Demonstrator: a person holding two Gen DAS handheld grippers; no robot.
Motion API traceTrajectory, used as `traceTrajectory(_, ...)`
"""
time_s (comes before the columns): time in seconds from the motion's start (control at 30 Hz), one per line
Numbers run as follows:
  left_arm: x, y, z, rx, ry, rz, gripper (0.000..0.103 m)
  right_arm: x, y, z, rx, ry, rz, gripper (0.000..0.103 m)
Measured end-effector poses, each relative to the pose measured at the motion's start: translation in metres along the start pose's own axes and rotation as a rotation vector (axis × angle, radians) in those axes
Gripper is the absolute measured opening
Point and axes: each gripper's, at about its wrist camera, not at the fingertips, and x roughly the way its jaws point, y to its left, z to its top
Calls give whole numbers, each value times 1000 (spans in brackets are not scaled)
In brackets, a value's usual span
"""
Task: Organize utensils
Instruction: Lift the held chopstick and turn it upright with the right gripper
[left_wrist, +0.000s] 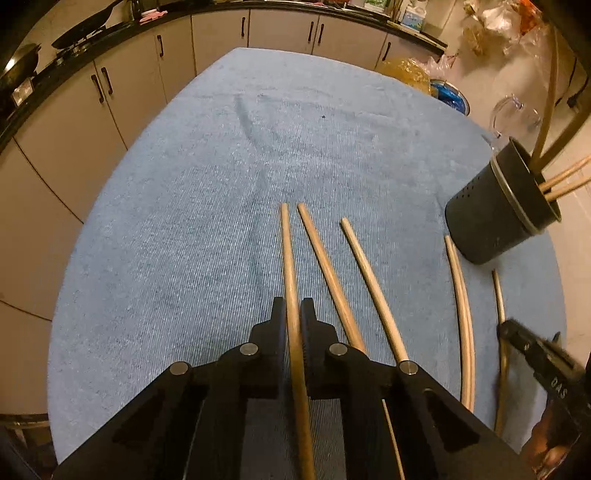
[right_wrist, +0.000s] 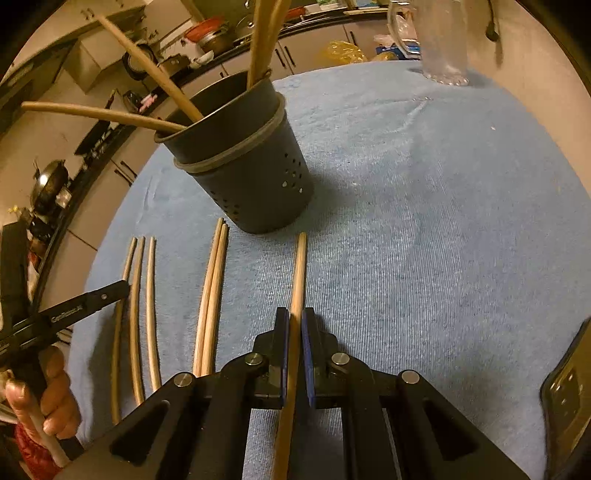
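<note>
Wooden grip, left: a chopstick (left_wrist: 289, 258) is clamped between the closed jaws of the left gripper (left_wrist: 293, 308), its tip pointing away across the cloth.
Wooden grip, right: a second chopstick (right_wrist: 299, 273) is pinched between the blue pads of the right gripper (right_wrist: 294, 317), clenched tight on it; the stick's far end is seen just short of the holder's base.
Beside the left gripper: two loose chopsticks (left_wrist: 325, 266) are laid on the cloth just to the right of the held one, fanned slightly apart.
Between the grippers: a pair of chopsticks (right_wrist: 212, 295) is seen side by side, touching along most of their length, to the left of the right gripper's stick.
Holder: a dark perforated utensil holder (right_wrist: 251, 166) is stood upright on the cloth, with several chopsticks (right_wrist: 147, 62) leaned inside it, pointing out over the rim.
Cloth: everything is rested on a blue towel (left_wrist: 184, 184) spread over the table.
Hand: the person's left hand (right_wrist: 55, 391) is seen wrapped around the left gripper's handle at the frame's left edge.
Further out: a clear glass jug (right_wrist: 439, 40) is stood at the towel's far edge; a dark phone-like device (right_wrist: 565, 391) is glimpsed at the right edge.
Background: kitchen cabinets (left_wrist: 147, 62) with dark handles are seen beyond the table, under a black counter.
</note>
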Motion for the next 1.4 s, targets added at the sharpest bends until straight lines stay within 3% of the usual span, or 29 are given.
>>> traceTrajectory(0.13, 0, 2, -1, -2, -2, -6, 7, 6, 6, 9, -41, 16, -35, 8)
traceTrajectory(0.3, -8, 10, -12, -18, -33, -75, 7, 6, 4, 11, -35, 14, -18, 7)
traceTrajectory(0.83, -118, -6, -48, 25, -307, -176, 7, -88, 36, -6, -63, -288, 138, 7)
traceTrajectory(1.13, -143, -18, -52, 43, -360, -212, 7, -126, 39, -23, -83, -390, 157, 7)
traceTrajectory(1.4, -153, -28, -57, 61, -375, -227, 7, -137, 36, -29, -77, -421, 178, 7)
